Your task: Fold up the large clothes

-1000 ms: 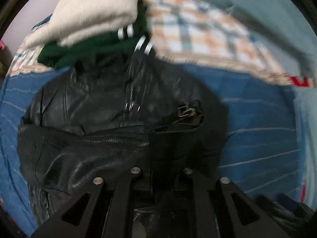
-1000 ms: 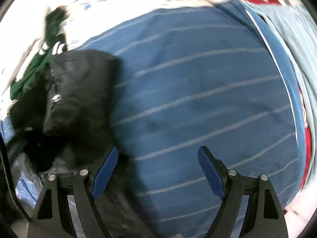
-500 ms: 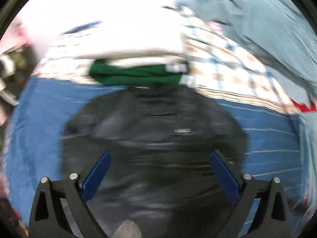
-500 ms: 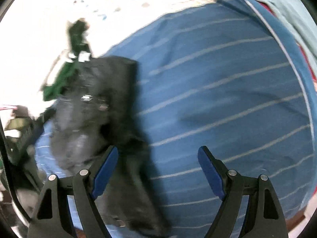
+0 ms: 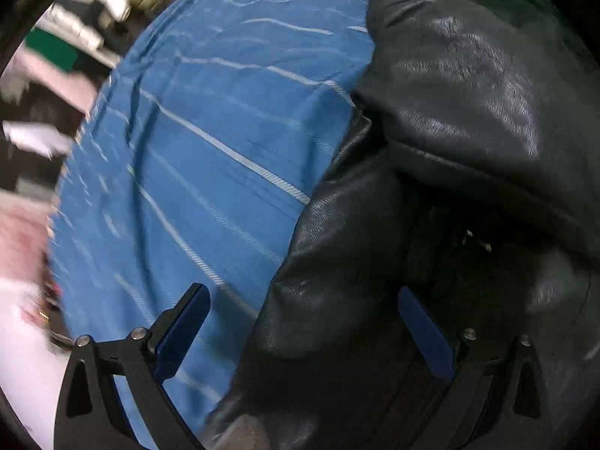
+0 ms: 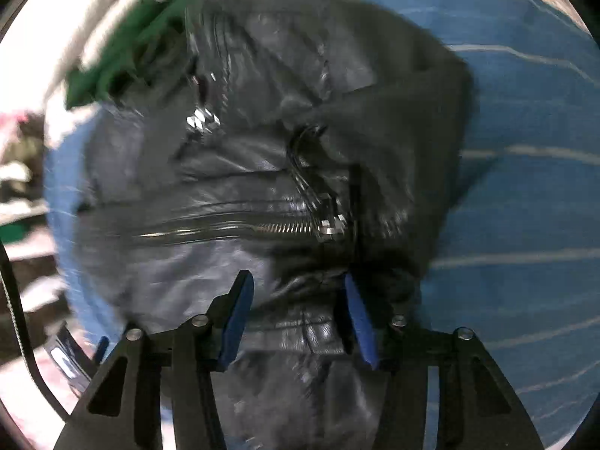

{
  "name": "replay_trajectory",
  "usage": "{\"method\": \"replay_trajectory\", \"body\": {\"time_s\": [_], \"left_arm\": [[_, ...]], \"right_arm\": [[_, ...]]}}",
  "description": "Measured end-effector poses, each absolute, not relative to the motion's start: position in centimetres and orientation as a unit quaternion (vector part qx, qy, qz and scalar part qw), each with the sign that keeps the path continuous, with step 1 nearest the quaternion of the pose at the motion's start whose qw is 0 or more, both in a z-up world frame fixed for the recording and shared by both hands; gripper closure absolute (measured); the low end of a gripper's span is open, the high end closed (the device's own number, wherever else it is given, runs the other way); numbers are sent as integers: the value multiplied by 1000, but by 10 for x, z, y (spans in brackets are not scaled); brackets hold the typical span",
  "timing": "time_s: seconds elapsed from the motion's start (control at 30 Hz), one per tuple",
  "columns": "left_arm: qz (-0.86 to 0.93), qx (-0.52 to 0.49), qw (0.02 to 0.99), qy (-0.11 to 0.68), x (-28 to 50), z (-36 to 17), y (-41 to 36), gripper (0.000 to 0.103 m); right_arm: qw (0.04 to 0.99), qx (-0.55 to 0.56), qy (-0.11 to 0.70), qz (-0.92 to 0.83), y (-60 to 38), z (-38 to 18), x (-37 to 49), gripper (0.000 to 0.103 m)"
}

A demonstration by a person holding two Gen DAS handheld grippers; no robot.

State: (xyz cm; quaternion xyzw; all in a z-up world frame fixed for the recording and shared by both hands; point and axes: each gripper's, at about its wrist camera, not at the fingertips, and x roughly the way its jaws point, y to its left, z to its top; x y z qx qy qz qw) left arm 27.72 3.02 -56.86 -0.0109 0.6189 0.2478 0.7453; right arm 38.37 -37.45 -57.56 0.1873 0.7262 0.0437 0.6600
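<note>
left wrist view gives us the black leather jacket (image 5: pixel 468 120) heaped from twelve to five o'clock on the blue striped bedcover (image 5: pixel 225 131). our left gripper (image 5: pixel 300 322) has just opened wide, its edge between the pads, nothing gripped. in the right wrist view the jacket (image 6: pixel 262 172) fills the centre, zip (image 6: pixel 285 229) across it, green garment (image 6: pixel 123 63) at eleven. our right gripper (image 6: pixel 296 311) has just been narrowing around a leather fold; whether it pinches we cannot tell

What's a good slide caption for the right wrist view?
Right gripper closing over the black leather jacket on a blue striped sheet.
</note>
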Motion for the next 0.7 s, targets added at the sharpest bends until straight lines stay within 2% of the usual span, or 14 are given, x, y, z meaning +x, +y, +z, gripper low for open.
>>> {"method": "replay_trajectory", "body": {"time_s": [0.03, 0.2, 0.3, 0.37, 0.47, 0.57, 0.67, 0.7], "left_arm": [[253, -31, 748, 613, 278, -570, 34, 0], [234, -70, 747, 619, 282, -573, 47, 0], [235, -85, 732, 634, 280, -558, 55, 0], [250, -76, 740, 620, 280, -529, 56, 0], [253, -74, 771, 580, 292, -486, 53, 0], [244, -47, 789, 561, 327, -475, 46, 0], [228, -17, 787, 573, 365, -496, 45, 0], [223, -7, 782, 582, 374, -508, 44, 0]], "right_arm": [[674, 159, 721, 23, -371, -572, 383, 99], [740, 146, 656, -14, -371, -520, 370, 102], [768, 133, 625, -43, -374, -491, 364, 102], [770, 119, 624, -66, -377, -491, 367, 102], [723, 109, 679, -68, -380, -525, 372, 102], [684, 111, 717, -75, -380, -554, 373, 102], [687, 138, 708, -90, -383, -541, 375, 88], [697, 146, 696, -96, -384, -530, 376, 80]]}}
